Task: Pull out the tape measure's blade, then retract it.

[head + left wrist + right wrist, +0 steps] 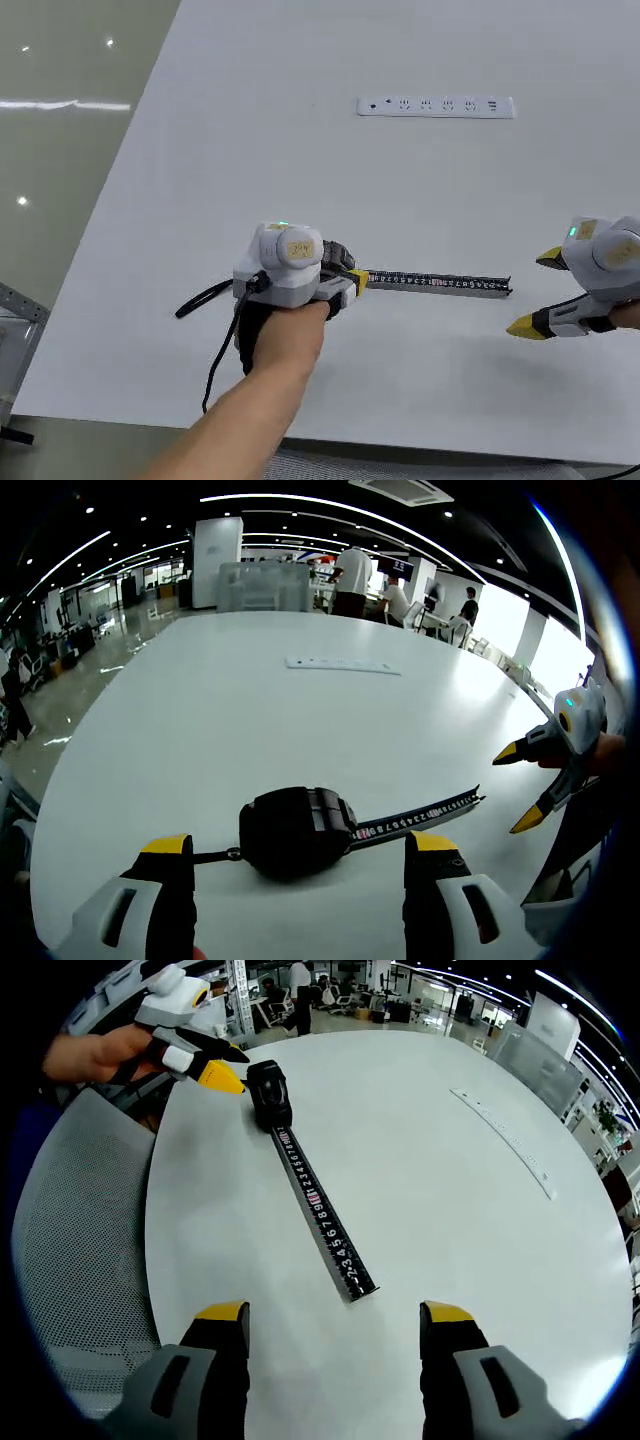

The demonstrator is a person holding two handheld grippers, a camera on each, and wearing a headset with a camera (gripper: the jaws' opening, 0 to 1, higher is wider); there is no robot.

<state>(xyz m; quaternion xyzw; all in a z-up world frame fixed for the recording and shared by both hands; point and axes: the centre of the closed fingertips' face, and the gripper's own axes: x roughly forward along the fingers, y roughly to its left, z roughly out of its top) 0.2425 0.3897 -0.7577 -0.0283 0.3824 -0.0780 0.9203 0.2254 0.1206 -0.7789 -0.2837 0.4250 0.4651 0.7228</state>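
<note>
Left tongs (298, 845) are spread wide, with a yellow tip on either side of the tape measure case (295, 832). The case is a chunky black ribbed lump sitting on the smooth white tabletop (300, 150), and I can't see the tips actually touching it. The blade (435, 283) lies flat out of the case, a thin dark strip. Its pale digits only read properly in the right gripper view. Just off its free end, the right tongs (535, 292) gape open too, pinching nothing. That view also catches a grey mesh chair seat (70, 1260) off the tabletop edge beside the case. Way beyond the case lies a long white power strip (436, 106).
</note>
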